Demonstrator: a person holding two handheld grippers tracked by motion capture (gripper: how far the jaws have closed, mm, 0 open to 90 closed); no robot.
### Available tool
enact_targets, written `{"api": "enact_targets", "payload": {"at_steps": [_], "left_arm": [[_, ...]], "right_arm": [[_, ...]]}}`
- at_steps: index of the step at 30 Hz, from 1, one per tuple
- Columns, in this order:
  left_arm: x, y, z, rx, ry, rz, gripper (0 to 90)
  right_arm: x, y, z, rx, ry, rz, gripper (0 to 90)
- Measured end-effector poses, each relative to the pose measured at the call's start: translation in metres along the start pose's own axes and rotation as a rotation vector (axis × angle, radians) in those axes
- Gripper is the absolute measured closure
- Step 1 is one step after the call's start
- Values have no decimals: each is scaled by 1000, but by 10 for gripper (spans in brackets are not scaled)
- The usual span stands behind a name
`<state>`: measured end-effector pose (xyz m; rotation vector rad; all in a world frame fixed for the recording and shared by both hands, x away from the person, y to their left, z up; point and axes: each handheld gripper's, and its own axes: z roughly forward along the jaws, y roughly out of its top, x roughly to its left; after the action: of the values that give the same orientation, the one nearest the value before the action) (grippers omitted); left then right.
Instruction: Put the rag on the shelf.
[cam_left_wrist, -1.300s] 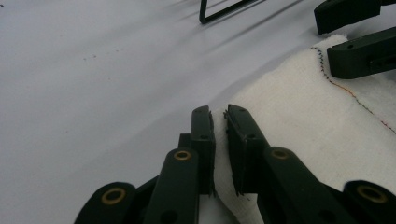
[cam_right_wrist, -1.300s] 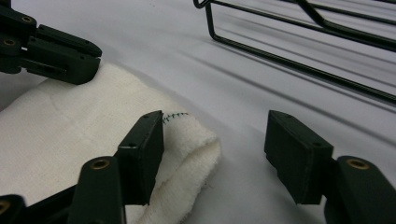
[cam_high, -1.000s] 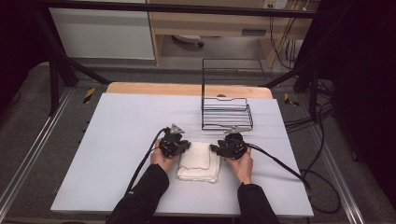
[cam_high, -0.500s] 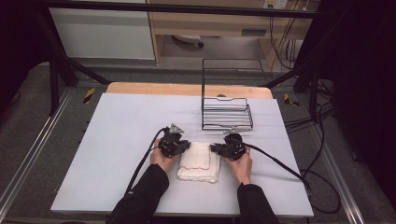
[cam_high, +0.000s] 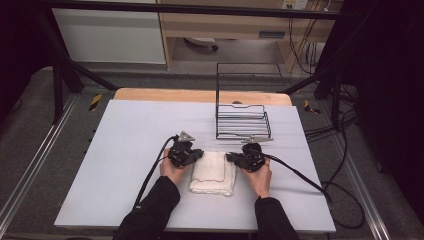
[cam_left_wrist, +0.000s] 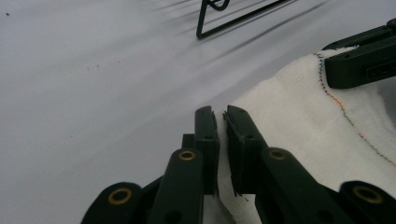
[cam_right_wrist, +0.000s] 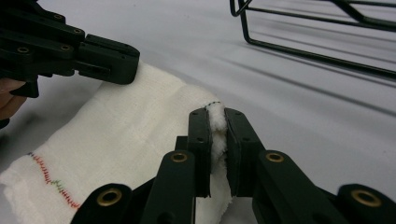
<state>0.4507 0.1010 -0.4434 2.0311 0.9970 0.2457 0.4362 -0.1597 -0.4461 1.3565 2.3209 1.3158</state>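
Wire basket (cam_high: 243, 122) stands just ahead of the right gripper (cam_high: 231, 158); table (cam_high: 125, 145) beyond left gripper (cam_high: 198, 156) is open.

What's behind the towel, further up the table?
Behind the towel stands a black wire rack on the table, apart from the cloth. Nothing can be made out in it. What's under the towel is covered.

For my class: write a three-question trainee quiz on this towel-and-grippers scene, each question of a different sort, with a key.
1. True or false: the left gripper is shut on the white towel.
2. What does the right gripper pinch? A) a cable B) the towel's edge C) the wire rack
3. Fill in: the black wire rack stands on the table, beyond the ____.

Key: 1 true; 2 B; 3 towel.
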Motion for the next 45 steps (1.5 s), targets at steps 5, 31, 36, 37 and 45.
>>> {"api": "enact_targets", "payload": {"at_steps": [5, 31, 36, 37, 45], "left_arm": [[-1, 1, -7, -35, -15, -10, 828], [-11, 1, -43, -195, -50, -6, 829], [-14, 2, -49, -224, -45, 1, 829], [-15, 2, -50, -229, -47, -1, 829], [-17, 5, -62, -285, -48, -2, 831]], "right_arm": [[3, 1, -8, -24, 8, -13, 818], [25, 9, -38, -133, 9, -90, 820], [29, 10, -44, -157, 7, -108, 820], [30, 11, -45, -162, 6, -113, 820], [39, 17, -55, -204, 4, -141, 821]]}}
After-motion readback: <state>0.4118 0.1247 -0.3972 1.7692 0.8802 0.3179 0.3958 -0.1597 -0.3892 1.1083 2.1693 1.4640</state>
